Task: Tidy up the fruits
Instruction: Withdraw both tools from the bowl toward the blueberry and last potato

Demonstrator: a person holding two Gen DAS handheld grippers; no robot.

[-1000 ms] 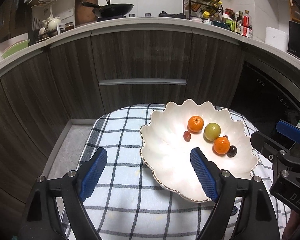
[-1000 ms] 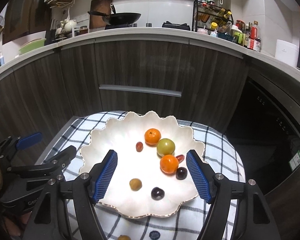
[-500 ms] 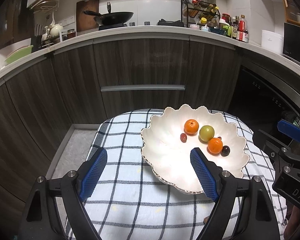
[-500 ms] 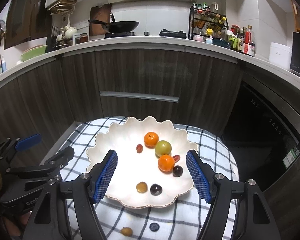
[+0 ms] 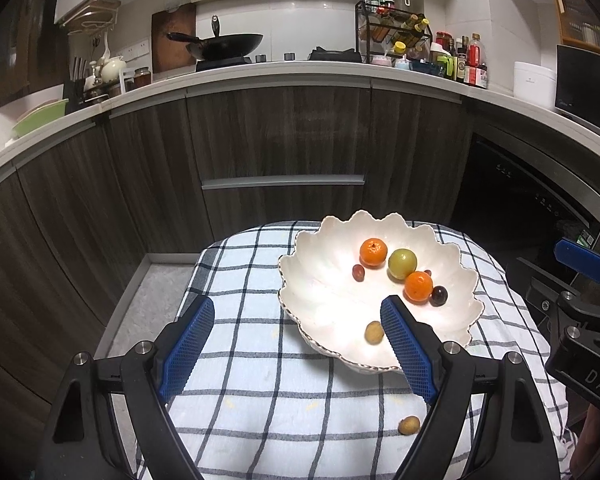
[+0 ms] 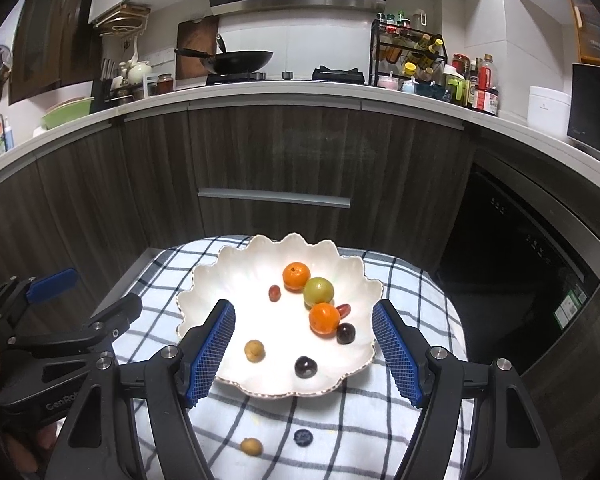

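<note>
Fruits lie mostly in a white scalloped dish (image 6: 204, 280) that sits on a blue-and-white checked cloth (image 6: 340, 420) covering the bench. In the right wrist view, two small oranges show: the far orange (image 6: 296, 276) and the near orange (image 6: 324, 318), with a green-yellow round fruit (image 6: 318, 291) touching both between them. A small red grape (image 6: 274, 293) lies apart to the left of the far orange, and another red one (image 6: 343, 310) peeks out just right of the near orange. A dark grape (image 6: 345, 333) rests against the near orange's lower right side, and a second dark grape (image 6: 305, 367) sits nearer the dish's front rim. A tan longan-like fruit (image 6: 254, 350) lies alone in the front left part of the dish.

Outside the dish, on the cloth in front of it, lie a second tan fruit (image 6: 251, 447) and, just to its right, a blueberry (image 6: 303, 437).

The right gripper (image 6: 304, 348) hangs above the dish's front half, its blue-padded jaws spread wide with nothing pinched between them. The left gripper (image 5: 298, 344) is over the cloth to the left of the dish, its jaws likewise spread and empty; its right finger overlaps the dish's front edge in the left wrist view. Each gripper shows at the edge of the other's view.

Behind the bench run dark wood cabinets (image 6: 276, 152) under a white countertop carrying a black wok (image 6: 242, 60) and a rack of bottles (image 6: 410, 54).
</note>
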